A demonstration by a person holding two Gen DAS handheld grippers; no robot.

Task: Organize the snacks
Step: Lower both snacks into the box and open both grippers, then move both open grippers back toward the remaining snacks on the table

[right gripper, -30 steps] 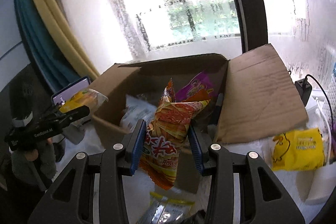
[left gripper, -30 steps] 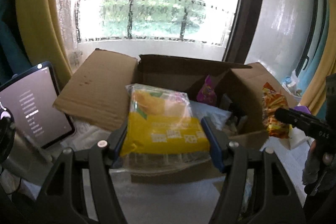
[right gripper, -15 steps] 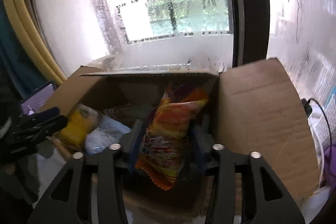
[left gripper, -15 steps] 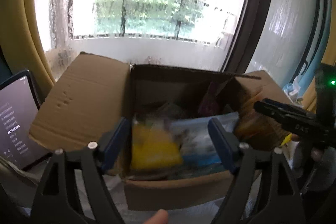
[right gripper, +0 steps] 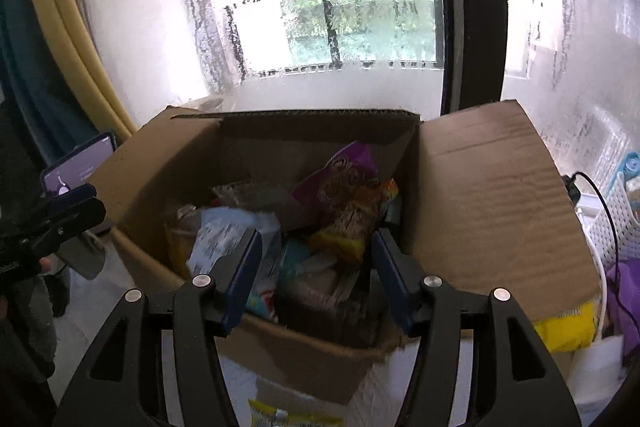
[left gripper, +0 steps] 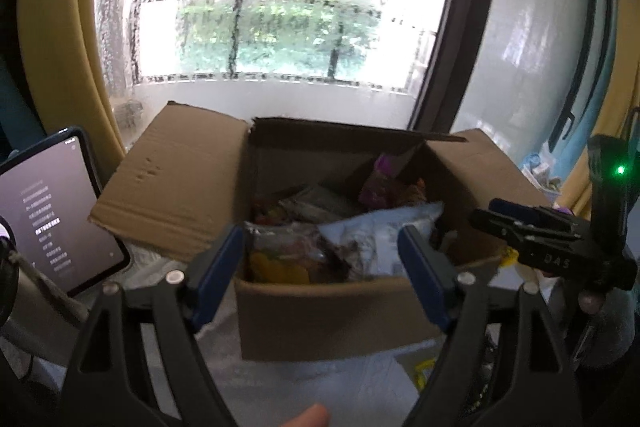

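Readable writing: only "DAS" in pale letters on the side of the right hand-held gripper (left gripper: 516, 223), seen from the left wrist view, with a green light lit on the body above it. On the tablet (left gripper: 52, 219) at far left, rows of pale text on a dark screen, too small to read. On the purple snack bag (right gripper: 340, 175), a swirled printed design but no legible brand. On the pale blue-white packet (right gripper: 228, 231), dark print, blurred beyond reading.

Snacks piled inside the open cardboard box (right gripper: 492, 195), flaps folded outward left and right. Purple bag propped against the far wall of the box; orange-red bag with a yellow end (right gripper: 352, 223) lying just in front of it; yellow packet (left gripper: 280, 263) in a clear wrapper at the near-left corner, beside the pale blue-white packet. Another yellow packet (right gripper: 560, 331) outside, at the foot of the right flap.

Left hand-held gripper (left gripper: 320, 259) spread wide in front of the near wall of the box, having just opened further, nothing between the blue pads. Right hand-held gripper at a medium gap at the near rim, likewise just opened, pads clear of the bags below.

Box on a table (left gripper: 320, 387) under a pale cloth, close to a large rain-streaked window (right gripper: 340, 7) with greenery and a railing outside. Yellow and teal curtains at the sides; white perforated basket (right gripper: 612, 223) and a black cable at right.
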